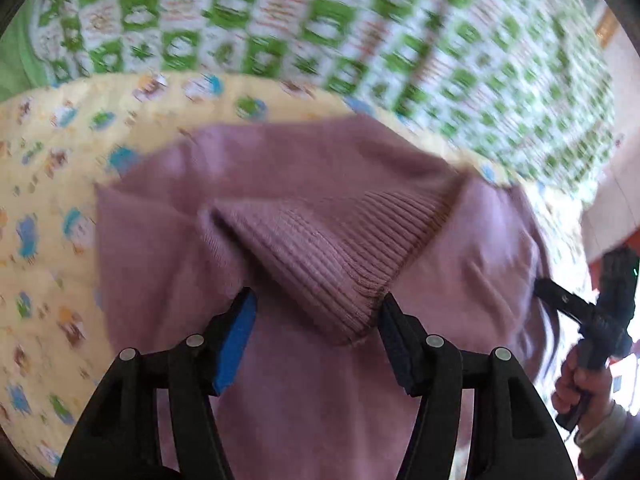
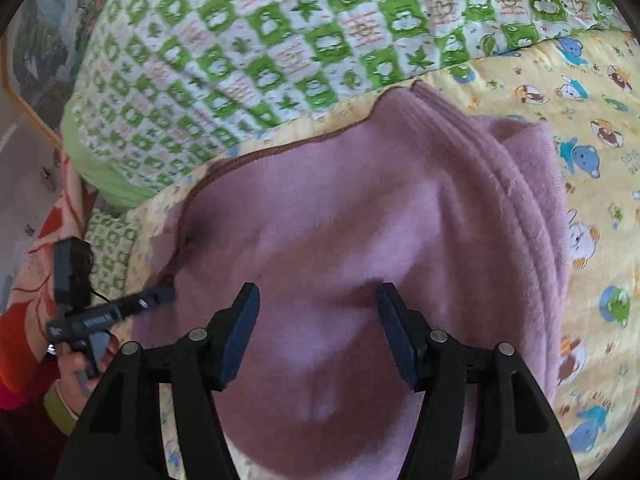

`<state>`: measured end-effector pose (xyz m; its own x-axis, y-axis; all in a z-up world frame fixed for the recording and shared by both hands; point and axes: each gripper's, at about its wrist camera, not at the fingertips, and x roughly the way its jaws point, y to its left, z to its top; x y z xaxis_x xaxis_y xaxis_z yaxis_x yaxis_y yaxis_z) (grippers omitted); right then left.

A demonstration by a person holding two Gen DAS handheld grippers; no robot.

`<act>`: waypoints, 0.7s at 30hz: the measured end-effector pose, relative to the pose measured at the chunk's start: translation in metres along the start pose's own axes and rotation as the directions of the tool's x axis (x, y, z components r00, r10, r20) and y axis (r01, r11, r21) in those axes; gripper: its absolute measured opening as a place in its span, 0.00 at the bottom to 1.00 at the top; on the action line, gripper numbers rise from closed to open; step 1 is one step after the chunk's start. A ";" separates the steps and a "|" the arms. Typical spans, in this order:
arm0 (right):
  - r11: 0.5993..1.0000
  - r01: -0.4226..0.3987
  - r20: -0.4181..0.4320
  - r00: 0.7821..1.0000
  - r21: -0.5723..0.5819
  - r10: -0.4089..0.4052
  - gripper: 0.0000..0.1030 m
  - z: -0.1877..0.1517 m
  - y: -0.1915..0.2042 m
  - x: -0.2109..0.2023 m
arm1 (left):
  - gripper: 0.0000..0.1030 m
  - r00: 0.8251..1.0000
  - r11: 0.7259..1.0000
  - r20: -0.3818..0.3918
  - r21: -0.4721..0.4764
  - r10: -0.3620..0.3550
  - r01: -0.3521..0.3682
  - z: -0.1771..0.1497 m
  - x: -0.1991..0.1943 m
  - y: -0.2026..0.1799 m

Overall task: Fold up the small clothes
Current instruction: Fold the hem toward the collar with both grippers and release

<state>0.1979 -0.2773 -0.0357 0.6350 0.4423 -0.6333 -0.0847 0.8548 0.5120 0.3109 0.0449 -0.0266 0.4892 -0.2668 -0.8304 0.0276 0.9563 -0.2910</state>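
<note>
Pink garment (image 2: pixel 360 220), ribbed cuff (image 1: pixel 320 248) toward gripper (image 1: pixel 316 312)

A small mauve-pink knit garment (image 1: pixel 304 200) with a soft fleecy surface lies spread over the bedding, filling the middle and the 6 o'clock part of both wrist views. In the left wrist view its ribbed cuff or hem band (image 1: pixel 320 256) stands up in a rumpled fold at the centre, slanting from 10 o'clock down toward 5 o'clock. In the right wrist view the cloth (image 2: pixel 344 220) lies mostly flat, with a darker stitched edge running toward 10 o'clock and a thick rolled fold along 2 to 4 o'clock.
</note>
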 end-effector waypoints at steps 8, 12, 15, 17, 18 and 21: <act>0.995 0.060 0.116 0.991 0.076 -0.068 0.61 0.040 -0.026 0.010 | 0.69 0.991 0.993 0.095 -0.084 0.096 -0.088 0.048 0.000 0.030; 0.992 0.088 0.135 0.986 0.085 -0.099 0.61 0.051 -0.029 0.015 | 0.68 0.986 0.981 0.108 -0.162 0.126 -0.108 0.053 -0.010 0.055; 0.988 0.090 0.171 0.979 0.128 -0.111 0.61 0.052 -0.033 0.003 | 0.68 0.980 0.971 0.122 -0.202 0.158 -0.132 0.050 -0.024 0.067; 0.982 0.091 0.194 0.973 0.163 -0.122 0.61 0.050 -0.035 -0.007 | 0.68 0.978 0.969 0.127 -0.210 0.163 -0.134 0.041 -0.038 0.073; 0.980 0.083 0.199 0.973 0.180 -0.119 0.61 0.049 -0.037 -0.013 | 0.68 0.979 0.969 0.128 -0.208 0.160 -0.131 0.037 -0.042 0.073; 0.975 0.059 0.203 0.974 0.216 -0.104 0.61 0.041 -0.039 -0.027 | 0.68 0.980 0.976 0.126 -0.175 0.153 -0.130 0.012 -0.060 0.064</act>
<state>0.2158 -0.3339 -0.0146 0.7832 0.2869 -0.5517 0.1205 0.8003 0.5873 0.2939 0.1238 0.0104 0.5937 -0.1002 -0.7984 -0.1893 0.9470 -0.2597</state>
